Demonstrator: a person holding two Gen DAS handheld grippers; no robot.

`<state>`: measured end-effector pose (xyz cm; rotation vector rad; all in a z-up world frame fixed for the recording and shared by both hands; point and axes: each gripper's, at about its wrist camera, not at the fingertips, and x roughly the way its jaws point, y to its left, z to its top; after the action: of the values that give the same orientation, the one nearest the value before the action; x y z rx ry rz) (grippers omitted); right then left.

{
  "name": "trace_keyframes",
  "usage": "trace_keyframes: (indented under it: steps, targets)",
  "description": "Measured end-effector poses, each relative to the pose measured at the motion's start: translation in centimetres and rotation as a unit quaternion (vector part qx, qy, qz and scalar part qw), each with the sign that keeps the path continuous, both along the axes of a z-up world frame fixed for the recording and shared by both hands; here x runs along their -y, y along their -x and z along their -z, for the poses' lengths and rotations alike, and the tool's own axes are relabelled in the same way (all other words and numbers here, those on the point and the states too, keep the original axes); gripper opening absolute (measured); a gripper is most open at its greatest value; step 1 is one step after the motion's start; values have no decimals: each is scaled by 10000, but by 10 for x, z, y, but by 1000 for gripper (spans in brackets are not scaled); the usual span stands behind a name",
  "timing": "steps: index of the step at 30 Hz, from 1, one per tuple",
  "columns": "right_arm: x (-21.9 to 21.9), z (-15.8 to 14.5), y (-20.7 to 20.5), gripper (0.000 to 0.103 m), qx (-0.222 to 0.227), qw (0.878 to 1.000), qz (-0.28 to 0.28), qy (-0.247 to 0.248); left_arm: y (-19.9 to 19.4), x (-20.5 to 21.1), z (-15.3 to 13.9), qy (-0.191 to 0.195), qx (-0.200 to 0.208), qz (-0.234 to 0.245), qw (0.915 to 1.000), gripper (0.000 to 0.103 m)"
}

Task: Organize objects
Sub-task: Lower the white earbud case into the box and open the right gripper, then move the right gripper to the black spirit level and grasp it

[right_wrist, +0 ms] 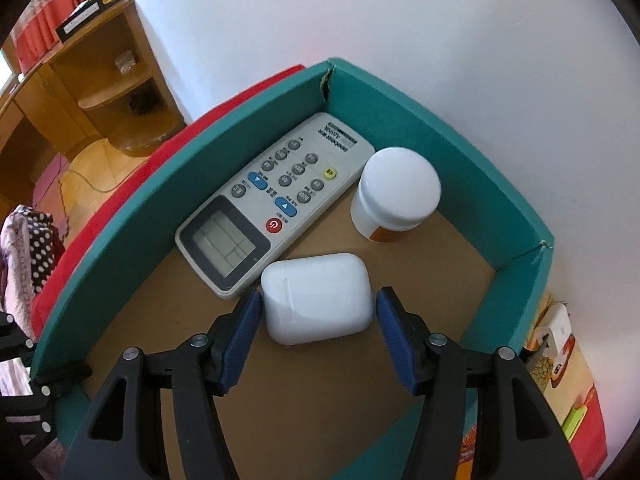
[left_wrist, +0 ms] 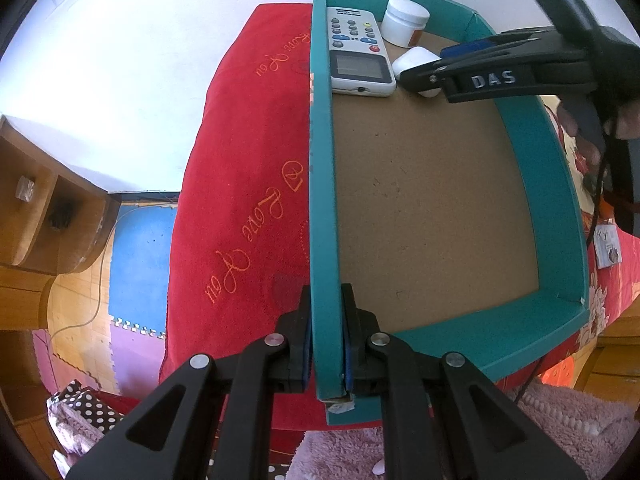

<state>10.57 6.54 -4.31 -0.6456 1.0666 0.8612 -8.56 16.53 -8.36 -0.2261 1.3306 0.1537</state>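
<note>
A teal box with a brown floor lies on a red blanket beside a white wall. The left gripper has its jaws closed on the box's near left wall. In the far left corner a remote lies along the left wall, with a white jar to its right. Just nearer lies a white case, touching the remote. The right gripper straddles the case, jaws open, a gap showing at each pad.
</note>
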Motion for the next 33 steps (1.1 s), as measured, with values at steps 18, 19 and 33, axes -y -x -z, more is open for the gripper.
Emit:
trace_keyframes:
  steps: [18,19,33]
  targets:
    - [122,-52,8,63,-106,9899,1008,-988,1,0,0,1,-2,3,10000,9]
    - [125,-52,7,63,-111,9887,1098,-1013,0,0,0,1,0,2,10000,9]
    - [199,-11,-56,62,-1446,9219,3097,-1824,1,0,-3,-17,-37,14,10000,9]
